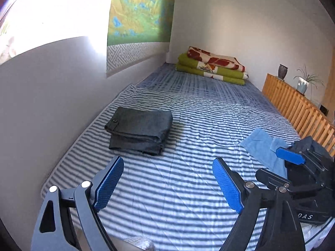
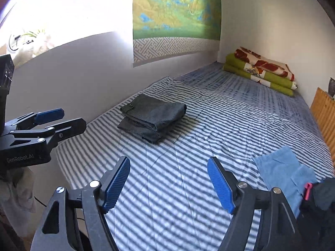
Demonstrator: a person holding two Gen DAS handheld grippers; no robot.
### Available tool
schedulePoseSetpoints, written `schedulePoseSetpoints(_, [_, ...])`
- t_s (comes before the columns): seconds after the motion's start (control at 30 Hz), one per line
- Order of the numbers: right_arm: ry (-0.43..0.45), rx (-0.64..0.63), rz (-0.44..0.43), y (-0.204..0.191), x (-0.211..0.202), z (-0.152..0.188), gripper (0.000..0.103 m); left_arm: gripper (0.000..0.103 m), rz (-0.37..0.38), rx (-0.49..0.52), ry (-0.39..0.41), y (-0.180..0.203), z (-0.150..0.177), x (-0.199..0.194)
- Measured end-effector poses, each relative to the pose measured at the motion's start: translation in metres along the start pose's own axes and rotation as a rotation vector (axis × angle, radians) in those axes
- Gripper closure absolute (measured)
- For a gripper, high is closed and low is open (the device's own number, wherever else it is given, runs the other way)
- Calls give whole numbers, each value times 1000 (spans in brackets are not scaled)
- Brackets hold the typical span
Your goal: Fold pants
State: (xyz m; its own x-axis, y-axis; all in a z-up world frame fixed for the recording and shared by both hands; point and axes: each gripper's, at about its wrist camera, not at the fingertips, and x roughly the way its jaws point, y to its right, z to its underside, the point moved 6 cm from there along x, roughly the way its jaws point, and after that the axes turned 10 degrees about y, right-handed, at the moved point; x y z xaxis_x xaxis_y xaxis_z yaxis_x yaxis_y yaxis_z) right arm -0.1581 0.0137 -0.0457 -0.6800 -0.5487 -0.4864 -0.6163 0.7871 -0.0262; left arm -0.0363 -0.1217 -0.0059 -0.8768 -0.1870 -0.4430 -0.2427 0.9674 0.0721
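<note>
The dark grey pants (image 1: 139, 130) (image 2: 153, 117) lie folded into a compact stack on the striped bed sheet (image 1: 188, 188), near the wall, with a button showing at the waistband. My left gripper (image 1: 167, 160) hovers above the sheet, short of the pants, open and empty. My right gripper (image 2: 168, 159) hovers beside it, to the right of the pants, also open and empty. Each shows in the other's view: the right gripper (image 1: 267, 162) at the right edge, the left gripper (image 2: 73, 117) at the left edge.
A light blue garment (image 1: 261, 146) (image 2: 280, 171) lies at the bed's right, with dark clothing (image 2: 320, 198) beside it. Folded green and red blankets (image 1: 211, 67) sit at the far end. A wooden slatted rail (image 1: 297, 106) bounds the right side and a wall (image 1: 52, 104) the left.
</note>
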Motion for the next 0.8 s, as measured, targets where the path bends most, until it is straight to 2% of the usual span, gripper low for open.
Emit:
schedulePoseSetpoints(0.1, [11,7,15,5,-24,9,26,10,10,-6,3,21,8,-33])
schedulePoseSetpoints(0.27, [13,17,50,19,-60,25,23,9,23,-19,-21,44,25,-56])
schedulePoseSetpoints(0.43, [5,52,71,31,-79,41,23,9,17,-29,-64,56,43,-61])
schedulePoseSetpoints(0.8, [6,65,88,31,-100,57,23,7,-9,-19,-55,60,52,-77])
